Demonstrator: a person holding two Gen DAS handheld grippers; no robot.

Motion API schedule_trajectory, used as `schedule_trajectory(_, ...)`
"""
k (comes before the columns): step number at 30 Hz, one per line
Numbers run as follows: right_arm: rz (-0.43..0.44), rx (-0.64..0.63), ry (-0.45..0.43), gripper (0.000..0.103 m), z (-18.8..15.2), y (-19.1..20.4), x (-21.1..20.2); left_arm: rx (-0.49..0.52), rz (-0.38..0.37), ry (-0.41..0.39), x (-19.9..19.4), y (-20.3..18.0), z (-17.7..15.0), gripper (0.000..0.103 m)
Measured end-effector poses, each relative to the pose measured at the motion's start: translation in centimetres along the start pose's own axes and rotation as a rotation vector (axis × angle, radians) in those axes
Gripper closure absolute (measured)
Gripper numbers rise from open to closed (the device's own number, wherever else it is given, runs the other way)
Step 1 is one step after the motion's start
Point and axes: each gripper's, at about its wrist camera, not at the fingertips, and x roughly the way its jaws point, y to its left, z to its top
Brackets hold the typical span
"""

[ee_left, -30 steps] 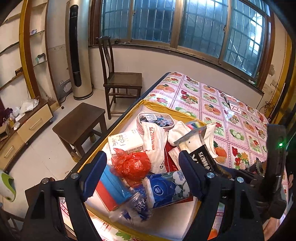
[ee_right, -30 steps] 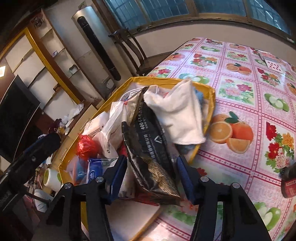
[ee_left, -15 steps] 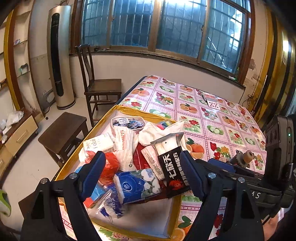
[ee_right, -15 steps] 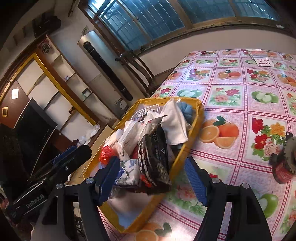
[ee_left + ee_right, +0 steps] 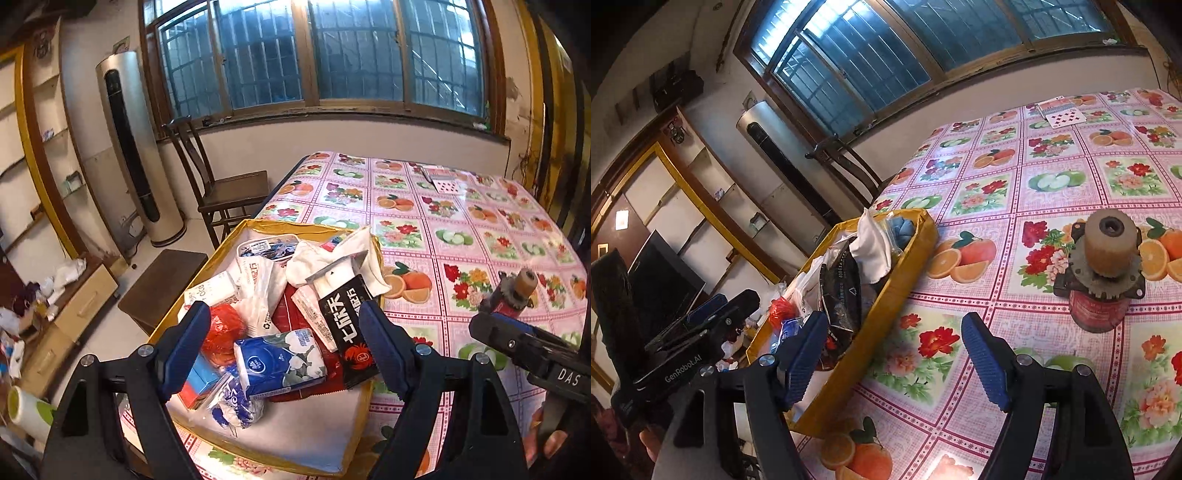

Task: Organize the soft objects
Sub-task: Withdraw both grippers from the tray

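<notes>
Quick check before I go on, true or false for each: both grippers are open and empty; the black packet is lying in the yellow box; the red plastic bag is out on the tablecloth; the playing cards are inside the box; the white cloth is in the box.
1. Both the left gripper and the right gripper are open and hold nothing. True.
2. The black packet lies in the yellow box. True.
3. The red plastic bag is out on the tablecloth. False: it is in the box, among the other items.
4. The playing cards are inside the box. False: they lie on the tablecloth, at the far end.
5. The white cloth is in the box. True.
</notes>
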Motion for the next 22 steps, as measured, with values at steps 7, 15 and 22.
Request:
schedule_trajectory(7, -0.031, -0.013, -0.062, 0.025, -0.7, -1.1, -3.1, 0.073, -0.220, -0.010, -1.3, -3.5, -0.7, 0.020)
schedule_trajectory(15, -0.079, 0.000, -0.120, 0.023, -1.1, -3.2, -7.1, 0.082, -0.353, 0.025, -1.3, -6.3, -1.3, 0.015)
schedule_trajectory(22, -0.075, 0.038, -0.133, 0.023, -1.2, -4.5, -7.9, 0.086, -0.289, 0.035, -0.9, -6.9, -2.5, 0.012)
